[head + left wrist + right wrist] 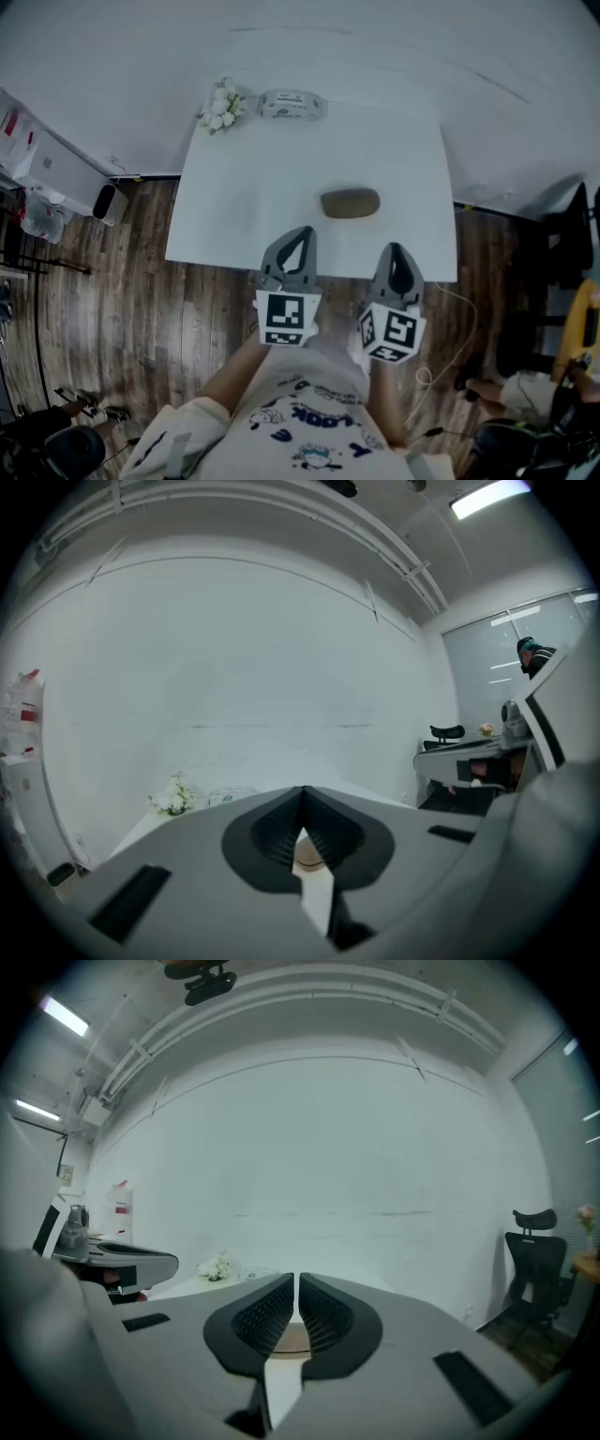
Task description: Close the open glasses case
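Head view: glasses case (351,202) sits mid table (234,206), just ahead of left gripper (302,234) & right gripper (395,251). Left gripper view: jaws shut, empty. Right gripper view: same, case beyond tips. Risk, imo: I press off-centre w/ shut tips, case skids.

Your left gripper (301,232) and right gripper (396,247) are side by side in front of your body, pointing away and slightly downward. The left reaches slightly farther. Both sets of jaws are closed together with nothing between them. Your left forearm (246,367) and right forearm (384,405) extend forward, near each other.
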{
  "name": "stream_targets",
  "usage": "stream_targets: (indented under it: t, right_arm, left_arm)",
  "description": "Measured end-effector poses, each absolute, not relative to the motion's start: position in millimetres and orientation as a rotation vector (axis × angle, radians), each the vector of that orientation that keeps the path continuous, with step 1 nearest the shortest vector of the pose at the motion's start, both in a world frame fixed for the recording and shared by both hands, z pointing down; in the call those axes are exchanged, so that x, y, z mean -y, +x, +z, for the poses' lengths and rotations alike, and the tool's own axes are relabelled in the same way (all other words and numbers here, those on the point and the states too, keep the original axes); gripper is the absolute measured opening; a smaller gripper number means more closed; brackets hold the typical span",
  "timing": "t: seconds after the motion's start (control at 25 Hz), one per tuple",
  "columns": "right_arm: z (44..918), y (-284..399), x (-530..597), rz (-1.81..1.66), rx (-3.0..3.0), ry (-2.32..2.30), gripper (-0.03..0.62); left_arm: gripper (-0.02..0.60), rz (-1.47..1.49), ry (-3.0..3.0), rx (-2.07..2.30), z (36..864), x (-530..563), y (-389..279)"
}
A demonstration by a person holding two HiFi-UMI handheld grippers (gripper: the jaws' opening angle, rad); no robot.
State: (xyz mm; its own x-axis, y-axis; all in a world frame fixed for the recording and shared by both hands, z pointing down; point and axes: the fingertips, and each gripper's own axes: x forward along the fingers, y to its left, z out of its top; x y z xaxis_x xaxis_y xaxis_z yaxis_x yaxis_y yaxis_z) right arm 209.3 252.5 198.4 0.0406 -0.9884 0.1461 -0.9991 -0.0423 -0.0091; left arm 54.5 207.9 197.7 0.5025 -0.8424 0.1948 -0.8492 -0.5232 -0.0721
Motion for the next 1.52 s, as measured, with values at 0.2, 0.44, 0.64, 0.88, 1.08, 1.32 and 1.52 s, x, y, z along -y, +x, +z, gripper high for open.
stream_targets:
  t: [0.2, 0.44, 0.64, 0.88, 1.08, 1.32, 1.52]
  right_arm:
    - [210, 213, -237, 0.212, 2.119, 2.145, 0.002]
    - [232, 216, -203, 0.273, 2.111, 2.079, 0.002]
    - [249, 220, -161, 0.291, 2.114, 2.019, 0.002]
    - [278, 217, -105, 0.400, 2.135, 1.847, 0.066]
    - [304, 216, -68, 0.440, 2.149, 1.709, 0.097]
    - [323, 201, -40, 0.483, 2.193, 1.491, 0.142]
    - [344, 194, -38, 0.465, 2.216, 1.234, 0.205]
  left_arm:
    - [0.000, 0.382, 2.638, 1.543, 216, -193, 47]
    - [0.000, 0.461, 2.613, 1.528, 241, -160, 51]
    - [0.000, 0.555, 2.578, 1.432, 277, -122, 59]
    - [0.000, 0.683, 2.537, 1.281, 328, -80, 68]
    - [0.000, 0.784, 2.541, 1.153, 364, -57, 73]
    - [0.000, 0.863, 2.516, 0.968, 396, -50, 78]
    - [0.000, 0.888, 2.488, 0.797, 414, -55, 83]
